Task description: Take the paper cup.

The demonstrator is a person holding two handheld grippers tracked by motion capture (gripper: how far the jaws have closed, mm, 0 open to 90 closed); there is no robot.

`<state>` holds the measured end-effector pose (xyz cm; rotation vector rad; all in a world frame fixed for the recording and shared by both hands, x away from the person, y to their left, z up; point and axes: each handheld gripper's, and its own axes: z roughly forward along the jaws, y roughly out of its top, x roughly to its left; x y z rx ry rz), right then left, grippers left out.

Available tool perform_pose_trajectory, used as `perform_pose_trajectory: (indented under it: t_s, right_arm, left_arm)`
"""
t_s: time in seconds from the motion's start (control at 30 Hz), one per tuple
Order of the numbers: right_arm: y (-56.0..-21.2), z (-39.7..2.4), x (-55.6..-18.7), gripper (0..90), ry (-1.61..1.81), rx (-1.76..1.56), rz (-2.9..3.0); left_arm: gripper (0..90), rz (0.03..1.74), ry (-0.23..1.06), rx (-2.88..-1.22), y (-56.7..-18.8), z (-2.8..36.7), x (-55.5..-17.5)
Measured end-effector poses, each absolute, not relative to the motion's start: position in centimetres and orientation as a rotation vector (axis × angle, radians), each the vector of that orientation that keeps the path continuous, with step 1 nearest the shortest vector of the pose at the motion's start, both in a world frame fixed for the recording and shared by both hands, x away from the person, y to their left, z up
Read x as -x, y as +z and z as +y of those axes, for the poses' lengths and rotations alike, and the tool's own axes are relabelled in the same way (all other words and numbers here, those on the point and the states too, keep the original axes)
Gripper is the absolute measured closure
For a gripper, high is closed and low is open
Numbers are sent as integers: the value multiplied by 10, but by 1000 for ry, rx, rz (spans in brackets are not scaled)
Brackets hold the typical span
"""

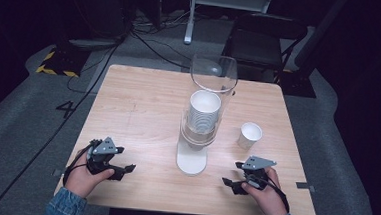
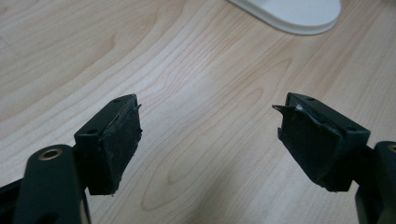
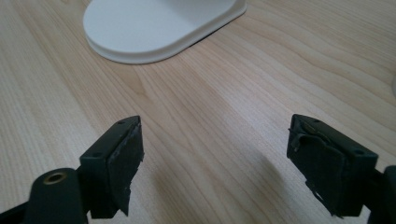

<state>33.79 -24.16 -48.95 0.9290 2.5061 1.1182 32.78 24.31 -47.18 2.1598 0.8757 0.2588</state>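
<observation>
A clear plastic cup dispenser (image 1: 201, 115) stands near the middle of the wooden table (image 1: 138, 109), a little toward the person's side, and it serves as the landmark here. It is a tall see-through tube that widens at the top, and it holds a stack of white paper cups (image 1: 203, 113) whose open mouth faces up inside the tube. The tube rises from a flat white oval base (image 1: 192, 160) that rests on the table and reaches toward the person. In the left gripper view a rim of that base (image 2: 292, 16) lies at the top edge, and in the right gripper view the base (image 3: 159, 25) lies at the upper left, flat on the wood grain. To the right of the dispenser, apart from it, a single white paper cup (image 1: 250, 135) stands upright with its mouth up. On the near left of the dispenser, the left gripper (image 1: 124, 168) rests low over the table in the person's left hand (image 1: 85, 177), pointing toward the base; its jaws stand wide apart with bare wood between them, grasping nothing. On the near right of the dispenser, the right gripper (image 1: 230, 182) is held by the right hand (image 1: 268, 192), also pointing inward toward the base, its jaws likewise spread and released with bare table between them. Behind the dispenser, past the far edge of the table, a dark folding chair (image 1: 263, 39) stands on the grey floor (image 1: 22, 127).
</observation>
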Motion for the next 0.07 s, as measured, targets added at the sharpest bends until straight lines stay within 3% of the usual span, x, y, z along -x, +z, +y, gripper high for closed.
perform_pose_trajectory:
  t_s: [0.07]
  right_arm:
    - [-493, -240, -339, 187, 1102, -918, 2500]
  left_arm:
    - [207, 894, 270, -2164, -477, 244, -330]
